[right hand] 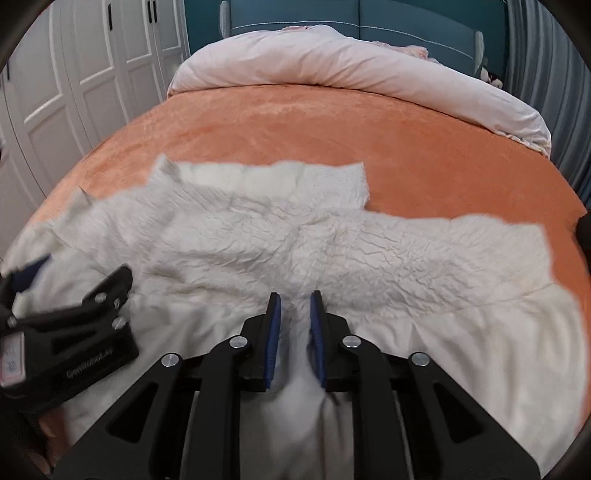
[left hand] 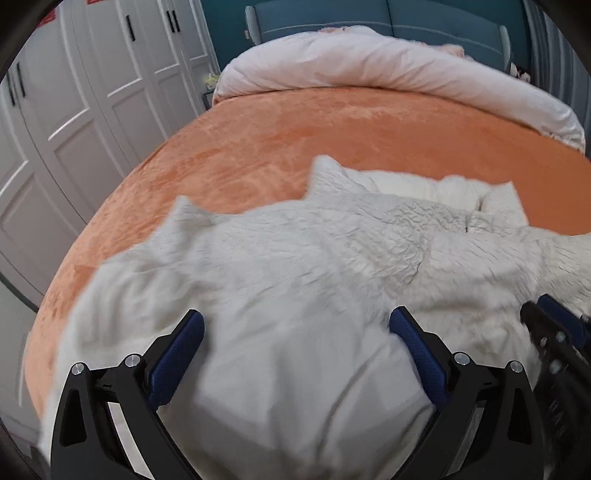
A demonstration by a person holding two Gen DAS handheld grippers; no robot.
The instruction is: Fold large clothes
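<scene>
A large white fluffy garment (left hand: 295, 258) lies spread across the orange bed cover (left hand: 240, 147); it also shows in the right wrist view (right hand: 295, 240). My left gripper (left hand: 295, 325) is wide open just above the garment's near part, nothing between its blue pads. My right gripper (right hand: 295, 302) is nearly closed, pinching a fold of the white fabric between its pads. The right gripper shows at the right edge of the left wrist view (left hand: 554, 339); the left gripper shows at the left of the right wrist view (right hand: 74, 317).
A pale pink duvet (left hand: 388, 66) is bunched at the head of the bed before a teal headboard (left hand: 369, 18). White wardrobe doors (left hand: 74, 110) stand along the left side. The orange cover (right hand: 295, 122) stretches beyond the garment.
</scene>
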